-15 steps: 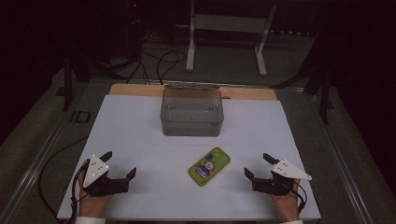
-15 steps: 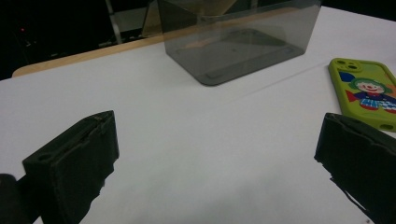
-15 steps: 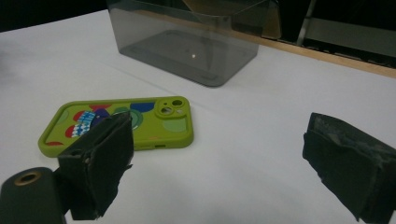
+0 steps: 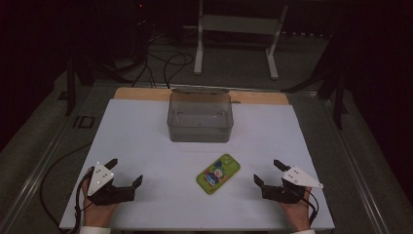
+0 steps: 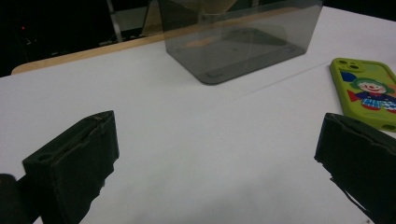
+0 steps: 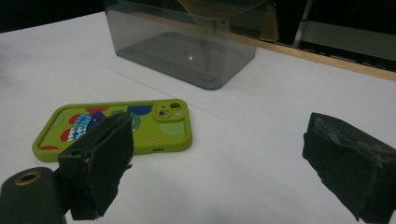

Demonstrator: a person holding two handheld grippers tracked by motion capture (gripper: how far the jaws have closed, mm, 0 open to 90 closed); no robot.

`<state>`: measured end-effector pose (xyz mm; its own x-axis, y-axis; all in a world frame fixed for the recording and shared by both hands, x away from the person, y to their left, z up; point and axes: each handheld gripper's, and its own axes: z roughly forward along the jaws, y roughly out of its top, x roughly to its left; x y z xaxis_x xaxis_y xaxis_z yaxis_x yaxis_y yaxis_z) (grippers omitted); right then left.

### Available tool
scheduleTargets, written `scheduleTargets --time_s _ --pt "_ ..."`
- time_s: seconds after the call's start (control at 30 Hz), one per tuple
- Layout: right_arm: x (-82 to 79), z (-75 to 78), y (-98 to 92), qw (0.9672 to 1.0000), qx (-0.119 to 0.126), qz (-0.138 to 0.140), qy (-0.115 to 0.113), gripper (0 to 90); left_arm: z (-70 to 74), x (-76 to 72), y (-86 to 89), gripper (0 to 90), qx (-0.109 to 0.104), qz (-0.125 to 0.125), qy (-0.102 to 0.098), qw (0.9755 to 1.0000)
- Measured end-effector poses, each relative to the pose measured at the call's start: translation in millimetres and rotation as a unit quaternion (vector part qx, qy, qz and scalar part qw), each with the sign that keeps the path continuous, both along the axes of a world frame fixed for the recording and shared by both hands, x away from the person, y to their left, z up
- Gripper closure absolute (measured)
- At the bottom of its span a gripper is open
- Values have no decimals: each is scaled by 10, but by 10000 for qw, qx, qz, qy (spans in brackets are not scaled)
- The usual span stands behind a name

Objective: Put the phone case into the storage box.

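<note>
A green phone in a clown-print case [image 4: 218,173] lies flat on the white tabletop [image 4: 146,141], camera side up, between the two grippers. It appears as the phone [image 5: 366,91] at the right edge of the left gripper view and the phone [image 6: 116,126] partly behind a jaw in the right gripper view. My left gripper [image 4: 125,172] rests at the front left, open and holding nothing. My right gripper [image 4: 269,173] rests at the front right, open and holding nothing. A smoky clear plastic box [image 4: 200,116] stands at the back middle.
A wooden strip [image 4: 141,93] borders the table's far edge. Beyond it on the dark floor stand a white metal frame [image 4: 237,34] and loose cables [image 4: 165,63]. A metal rail [image 4: 46,161] runs along the left side.
</note>
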<state>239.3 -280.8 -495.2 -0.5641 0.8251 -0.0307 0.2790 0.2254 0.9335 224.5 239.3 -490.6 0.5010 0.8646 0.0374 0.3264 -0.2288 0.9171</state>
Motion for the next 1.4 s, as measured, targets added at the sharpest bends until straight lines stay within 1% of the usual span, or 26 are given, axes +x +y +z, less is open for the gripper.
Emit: scheduleTargets --time_s 0.1,0.3,0.57,0.73,0.9,1.0,1.07,1.17,1.4 --pt "3 -5 4 10000 -18 7 0 91 2 2 -21 0 -30 2 12 10000" --pt "10 -13 11 10000 -11 0 1 91 12 16 -60 0 22 -1 68 10000" --pt "25 -27 5 10000 -11 11 29 91 24 24 -104 0 20 13 105 9999" --pt "27 -31 2 10000 -6 -14 27 91 40 35 -150 0 60 18 147 9999" --pt "29 -37 4 10000 0 -20 49 91 79 57 -194 0 99 -35 124 9999" --pt "32 -42 6 10000 -9 -35 49 91 97 74 -227 0 150 -52 153 9998" --pt "28 -41 5 10000 0 -47 52 91 107 88 -249 0 223 -35 227 9995" --pt "29 -43 1 10000 2 -51 53 91 112 116 -285 0 251 -17 323 9992" --pt "31 -46 -3 10000 -16 -48 50 91 138 171 -373 0 323 -58 406 9986"
